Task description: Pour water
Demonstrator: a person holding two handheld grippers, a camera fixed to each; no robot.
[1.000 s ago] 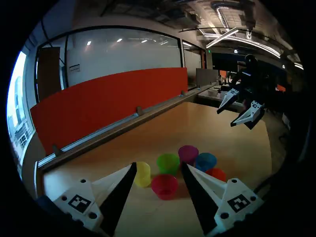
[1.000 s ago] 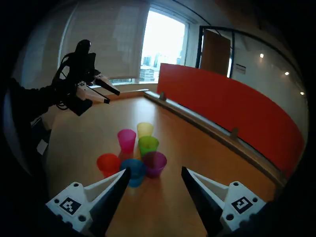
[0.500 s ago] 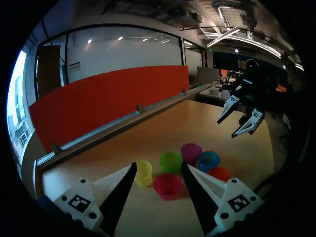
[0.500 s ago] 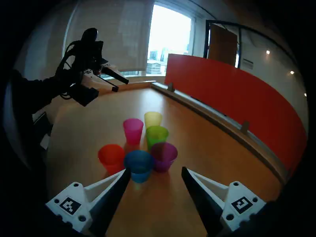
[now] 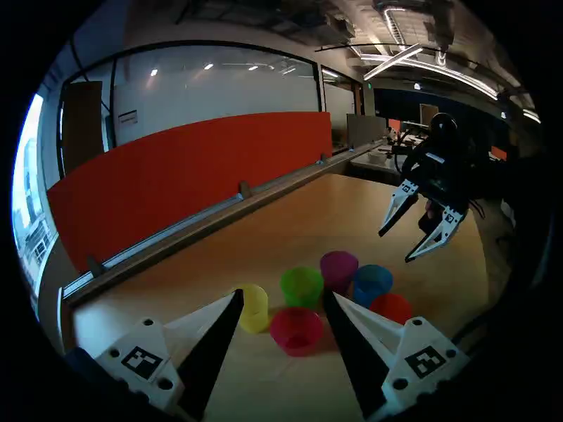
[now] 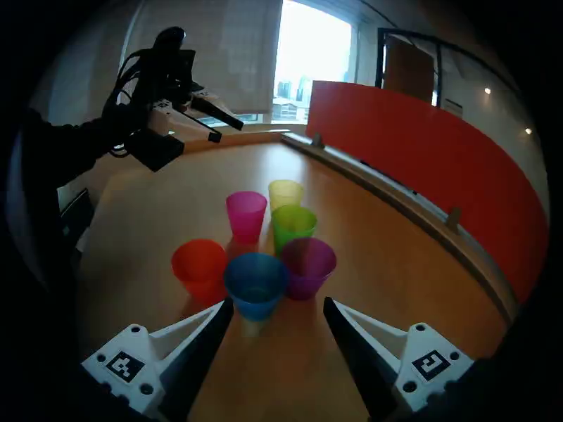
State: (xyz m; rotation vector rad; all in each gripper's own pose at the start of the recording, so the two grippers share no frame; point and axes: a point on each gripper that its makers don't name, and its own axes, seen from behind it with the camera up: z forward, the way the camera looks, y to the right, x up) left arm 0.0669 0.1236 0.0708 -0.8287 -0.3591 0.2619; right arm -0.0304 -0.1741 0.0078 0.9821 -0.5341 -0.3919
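Left tongs (image 5: 282,294) and right tongs (image 6: 278,302) hang spread, empty. Best to centre the blue cup (image 6: 255,281) between the right pair, then squeeze gently.

**Plastic on polished wood**

The cups (image 6: 292,225) look like thin translucent plastic, smooth and faintly glossy. The table (image 6: 383,281) is smooth wood grain with a soft sheen. The fingers (image 6: 179,341) of the right gripper (image 6: 276,304) are matt white plastic, black inside. The red partition (image 6: 422,155) looks matt.
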